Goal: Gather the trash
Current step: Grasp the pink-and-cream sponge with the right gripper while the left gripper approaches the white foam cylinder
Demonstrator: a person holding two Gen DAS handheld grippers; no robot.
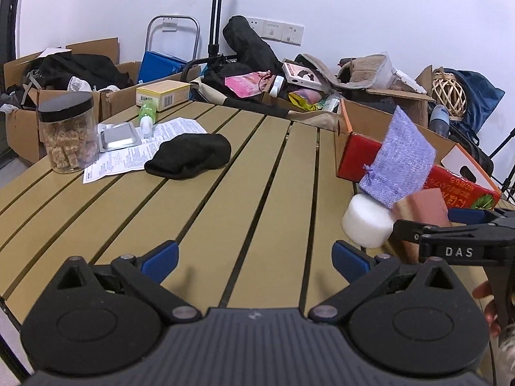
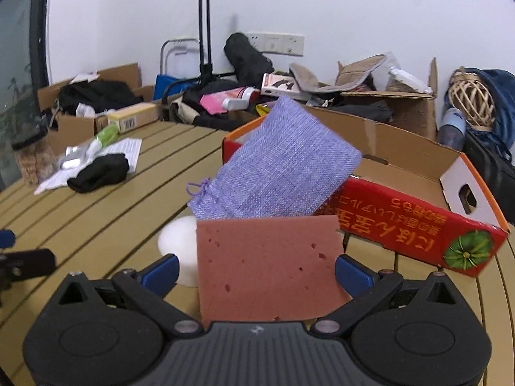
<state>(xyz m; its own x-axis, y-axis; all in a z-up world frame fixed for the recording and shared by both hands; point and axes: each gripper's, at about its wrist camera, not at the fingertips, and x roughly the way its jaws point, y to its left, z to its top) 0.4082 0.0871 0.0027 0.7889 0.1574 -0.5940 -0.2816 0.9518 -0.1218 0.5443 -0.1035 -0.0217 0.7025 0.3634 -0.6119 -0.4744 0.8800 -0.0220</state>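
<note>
My right gripper (image 2: 256, 268) is open with a pinkish-brown sponge (image 2: 267, 267) between its wide-apart fingers. A purple fabric pouch (image 2: 276, 167) leans against the red cardboard box (image 2: 402, 222) just beyond, and a white foam cylinder (image 2: 178, 251) sits to the sponge's left. My left gripper (image 1: 256, 259) is open and empty above the slatted table (image 1: 209, 199). In the left wrist view the pouch (image 1: 397, 159), the cylinder (image 1: 367, 223), the sponge (image 1: 425, 207) and the right gripper (image 1: 450, 225) are at the right.
On the table's far left lie a black cloth (image 1: 190, 156), a printed leaflet (image 1: 128, 151), a blister pack (image 1: 117, 136), a green tube (image 1: 147, 114), a jar of brown cubes (image 1: 67, 132) and a yellow box (image 1: 162, 95). Cardboard boxes and bags crowd the floor behind.
</note>
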